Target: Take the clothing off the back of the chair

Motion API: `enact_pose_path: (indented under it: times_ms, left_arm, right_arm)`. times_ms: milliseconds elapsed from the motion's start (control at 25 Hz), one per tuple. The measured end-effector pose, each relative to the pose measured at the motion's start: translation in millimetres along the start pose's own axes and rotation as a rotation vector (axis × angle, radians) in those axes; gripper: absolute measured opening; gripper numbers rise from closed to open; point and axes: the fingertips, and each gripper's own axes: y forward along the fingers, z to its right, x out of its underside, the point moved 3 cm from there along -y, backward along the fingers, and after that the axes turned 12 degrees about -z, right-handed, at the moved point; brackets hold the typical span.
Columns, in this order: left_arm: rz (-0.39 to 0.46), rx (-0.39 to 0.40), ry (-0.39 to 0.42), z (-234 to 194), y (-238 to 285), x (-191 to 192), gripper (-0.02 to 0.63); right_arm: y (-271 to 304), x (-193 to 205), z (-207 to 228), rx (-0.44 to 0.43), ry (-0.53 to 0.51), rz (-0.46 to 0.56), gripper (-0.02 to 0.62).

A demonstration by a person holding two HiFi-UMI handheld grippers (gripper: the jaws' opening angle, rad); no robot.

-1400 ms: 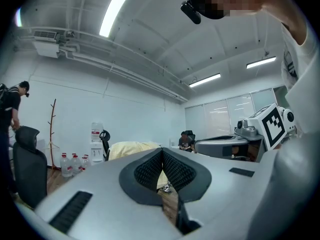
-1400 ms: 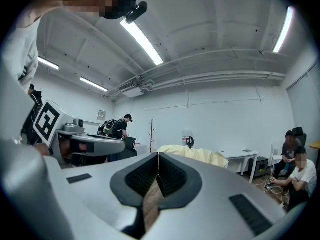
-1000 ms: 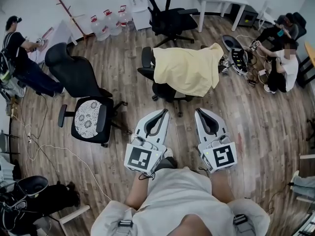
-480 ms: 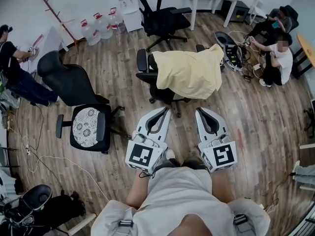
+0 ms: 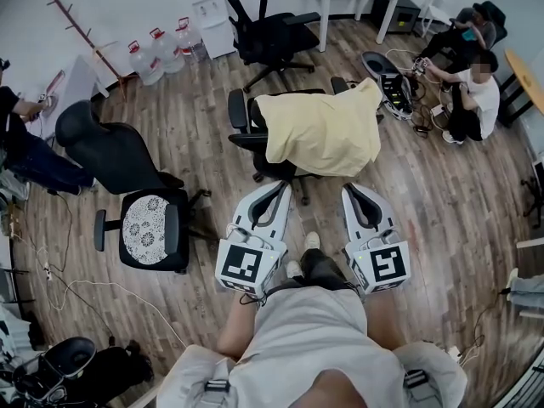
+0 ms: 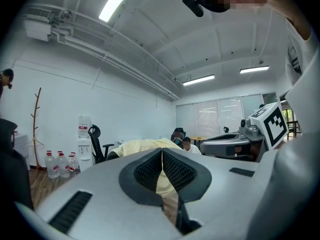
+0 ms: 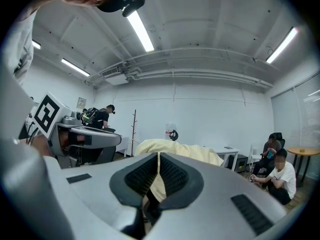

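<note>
Wood-floor office, swivel chairs scattered about. Pale yellow clothing [image 5: 321, 133] draped over back of black chair [image 5: 240, 119], hanging broad and loose, long axis left-right across the head view, rumpled at right end. Lies straight ahead of both grippers, apart, no contact. Pressed together and empty: left gripper [image 5: 281, 190], same for right gripper [image 5: 352, 191]. About equally near the lower hem, by the look of it. Next likely: reach forward, spread, pinch cloth. Off left, second chair [image 5: 149, 228] with patterned seat.

Clothing [image 5: 323, 130] over chair [image 5: 246, 130], before both tools.
</note>
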Motion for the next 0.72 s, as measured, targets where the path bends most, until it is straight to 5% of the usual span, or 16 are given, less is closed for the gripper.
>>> enact_pose_path:
  times_ms: [720]
  left_arm:
    - [-0.032,-0.004,-0.004,-12.4,36.4,5.6,0.02]
  right_arm:
    - [29.0,6.4,32.8,0.012,-0.003,-0.036,0.023]
